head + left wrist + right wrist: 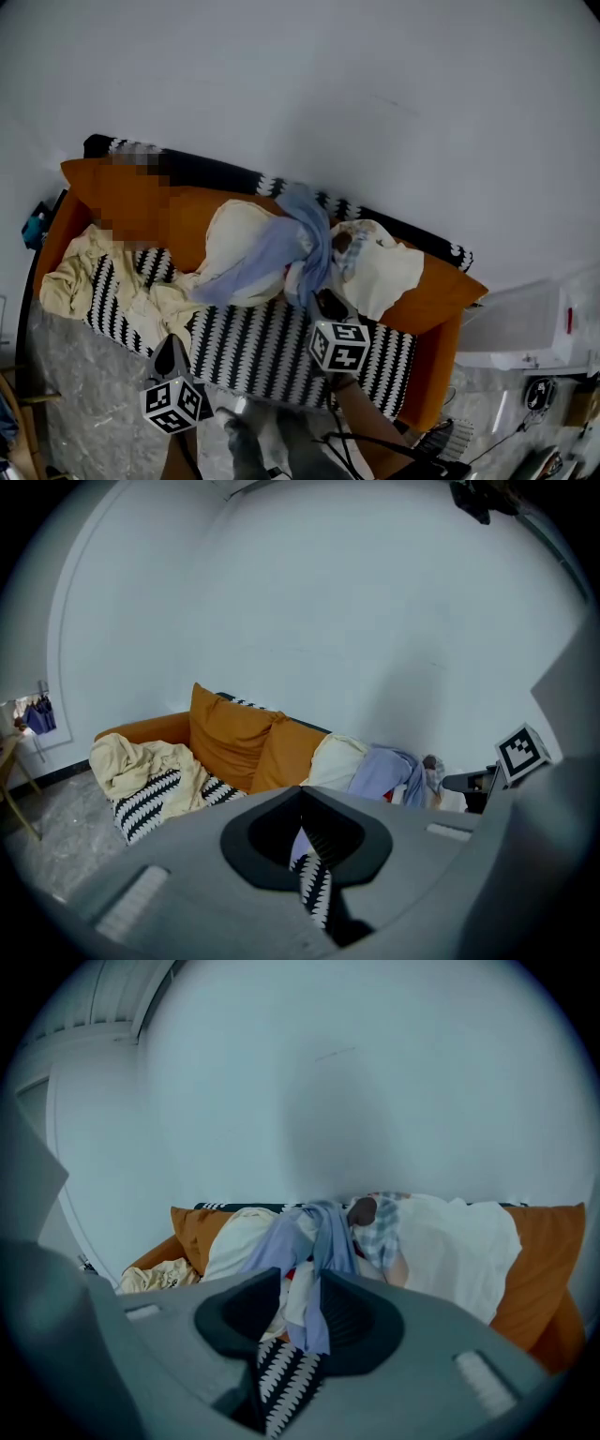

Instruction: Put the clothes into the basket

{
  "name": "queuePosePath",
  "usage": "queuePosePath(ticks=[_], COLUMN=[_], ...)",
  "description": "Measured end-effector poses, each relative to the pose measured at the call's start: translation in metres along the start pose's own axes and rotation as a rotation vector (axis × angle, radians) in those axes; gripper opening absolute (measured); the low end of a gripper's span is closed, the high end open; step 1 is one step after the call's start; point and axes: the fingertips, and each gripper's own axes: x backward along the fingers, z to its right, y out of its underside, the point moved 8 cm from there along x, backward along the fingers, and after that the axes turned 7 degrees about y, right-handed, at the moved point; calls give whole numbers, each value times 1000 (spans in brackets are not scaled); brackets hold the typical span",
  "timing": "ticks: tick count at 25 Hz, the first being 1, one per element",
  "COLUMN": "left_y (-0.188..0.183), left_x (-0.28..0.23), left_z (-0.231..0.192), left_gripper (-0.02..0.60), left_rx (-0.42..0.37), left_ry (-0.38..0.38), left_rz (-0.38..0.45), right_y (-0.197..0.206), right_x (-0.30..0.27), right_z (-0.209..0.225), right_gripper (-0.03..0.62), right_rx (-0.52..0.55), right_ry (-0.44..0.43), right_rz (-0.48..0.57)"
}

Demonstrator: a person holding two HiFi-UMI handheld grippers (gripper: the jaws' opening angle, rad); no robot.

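Observation:
A heap of clothes lies on the orange sofa (131, 202). It holds a pale blue shirt (272, 248) draped over a cream piece (234, 234), a white garment (389, 267) and a checked cloth (384, 1227). A second cream garment (84, 272) is spread at the sofa's left end. My right gripper (328, 302) sits just below the blue shirt's hanging end, jaws apart. In the right gripper view that end (309, 1326) shows in the gap, not pinched. My left gripper (171, 345) hovers over the sofa's front edge, tips together, empty. No basket is in view.
A black-and-white zigzag cover (253, 347) lies over the sofa seat. A white box-like unit (516, 328) stands right of the sofa, with cables and gear (441, 441) on the grey floor below it. A wooden frame (14, 403) stands at the far left.

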Motion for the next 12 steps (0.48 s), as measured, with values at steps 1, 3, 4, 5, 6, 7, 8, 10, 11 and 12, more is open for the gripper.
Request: queuePosePath(ticks=[1, 3, 4, 5, 6, 7, 8, 10, 11, 12], left_y=[3, 9, 12, 14, 16, 19, 22, 28, 32, 35], left_x=[-1, -2, -2, -3, -3, -2, -2, -2, -2, -2], left_z=[-1, -5, -7, -10, -12, -15, -17, -22, -25, -27], left_gripper=[9, 9, 9, 9, 9, 9, 9, 9, 9, 9], left_rx=[5, 16, 22, 26, 29, 31, 33, 36, 37, 37], left_ry=[-5, -15, -20, -27, -33, -40, -47, -60, -66, -72], left_rz=[-5, -12, -14, -16, -18, -20, -24, -34, -41, -48], right_y=[2, 6, 9, 11, 14, 16, 18, 22, 24, 26], right_x=[-5, -15, -20, -25, -30, -34, -39, -50, -56, -62], right_z=[1, 3, 3, 3, 3, 2, 2, 0, -1, -2], right_gripper=[140, 157, 163, 163, 164, 177, 186, 216, 230, 246], right_rx=[1, 2, 1, 1, 2, 5, 12, 29, 39, 51], right_ry=[5, 16, 20, 23, 25, 27, 28, 31, 35, 43], right_rz=[-4, -9, -11, -14, -16, -19, -20, -23, -25, -29])
